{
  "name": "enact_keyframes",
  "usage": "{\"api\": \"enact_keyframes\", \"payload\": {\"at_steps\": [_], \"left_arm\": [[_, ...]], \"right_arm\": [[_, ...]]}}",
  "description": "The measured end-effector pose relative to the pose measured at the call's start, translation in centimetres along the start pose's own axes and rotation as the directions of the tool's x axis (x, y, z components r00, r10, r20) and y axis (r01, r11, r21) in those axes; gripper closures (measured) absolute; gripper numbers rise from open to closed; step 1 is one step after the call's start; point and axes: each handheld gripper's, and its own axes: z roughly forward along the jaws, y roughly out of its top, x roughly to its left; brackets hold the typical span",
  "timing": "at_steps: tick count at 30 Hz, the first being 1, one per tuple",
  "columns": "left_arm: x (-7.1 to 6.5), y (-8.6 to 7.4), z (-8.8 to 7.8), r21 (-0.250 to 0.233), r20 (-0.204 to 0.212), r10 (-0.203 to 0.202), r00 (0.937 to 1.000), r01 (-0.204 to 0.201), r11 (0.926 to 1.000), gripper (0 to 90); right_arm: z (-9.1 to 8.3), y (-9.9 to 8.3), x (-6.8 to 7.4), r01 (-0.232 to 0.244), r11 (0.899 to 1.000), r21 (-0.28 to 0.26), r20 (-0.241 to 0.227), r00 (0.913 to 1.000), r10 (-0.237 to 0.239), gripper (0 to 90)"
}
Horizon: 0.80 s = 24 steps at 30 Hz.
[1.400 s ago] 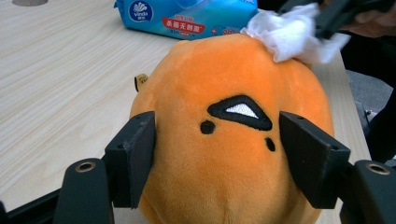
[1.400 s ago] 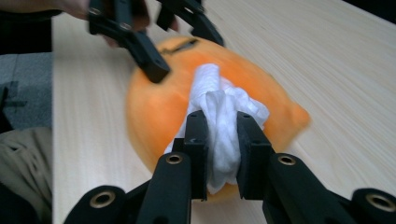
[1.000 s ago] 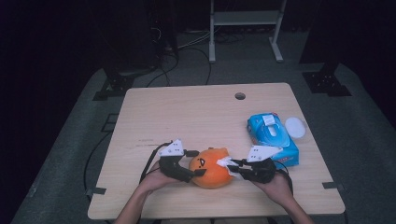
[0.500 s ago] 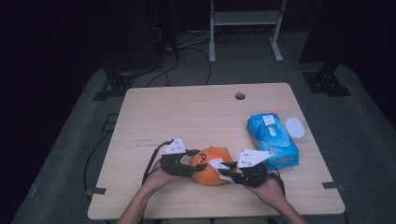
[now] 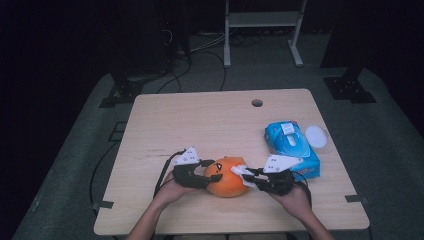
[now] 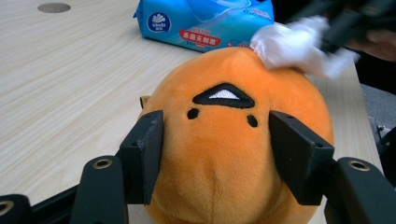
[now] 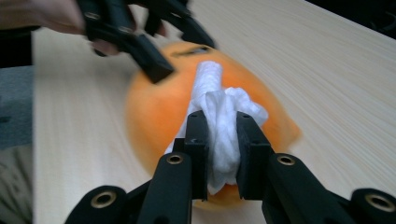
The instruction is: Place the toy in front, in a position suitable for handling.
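An orange plush toy (image 5: 226,179) with a stitched black face lies near the front edge of the wooden table (image 5: 200,120). My left gripper (image 5: 212,172) has just been closing and now its pads press the toy's two sides (image 6: 224,154). From the right, my right gripper (image 5: 246,175) is shut on a crumpled white tissue (image 7: 219,112). The tissue (image 6: 294,44) touches the top of the plush (image 7: 154,107).
A blue pack of wet wipes (image 5: 290,145) lies just right of the right gripper, with a white round lid (image 5: 316,136) beside it. A cable hole (image 5: 257,103) sits at the far middle of the table. Both forearms come in over the front edge.
The left gripper's jaws have closed onto the plush. The right gripper has moved left with the tissue, from beside the toy onto its top.
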Motion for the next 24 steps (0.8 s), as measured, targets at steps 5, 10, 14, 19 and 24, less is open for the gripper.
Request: {"api": "enact_keyframes", "payload": {"at_steps": [5,10,14,19,24], "left_arm": [[0.0,0.0,0.2,-0.004,-0.006,-0.006,1.0000,0.006,1.0000,37.3],[0.3,-0.2,0.0,-0.009,0.003,-0.010,0.9999,0.010,0.9999,37.3],[0.4,-0.3,0.0,-0.012,0.007,-0.012,0.9999,0.012,0.9999,37.2],[0.3,-0.2,0.2,-0.010,0.004,-0.007,1.0000,0.007,0.9999,36.7],[0.4,-0.2,0.1,-0.015,-0.005,-0.003,1.0000,0.003,0.9999,35.1]], "right_arm": [[1.5,1.2,2.4,0.086,0.996,0.011,-0.046,0.9952,-0.086,76.4],[0.7,0.7,0.8,0.039,0.999,0.000,-0.017,0.9991,-0.039,76.6],[-0.2,-0.2,-0.5,-0.005,1.000,0.010,0.018,0.9998,0.005,76.5],[-0.4,-0.6,-0.5,-0.020,1.000,0.011,-0.010,0.9997,0.021,76.5],[0.3,0.2,0.5,0.032,0.999,0.018,-0.023,0.9992,-0.032,76.5]]}}
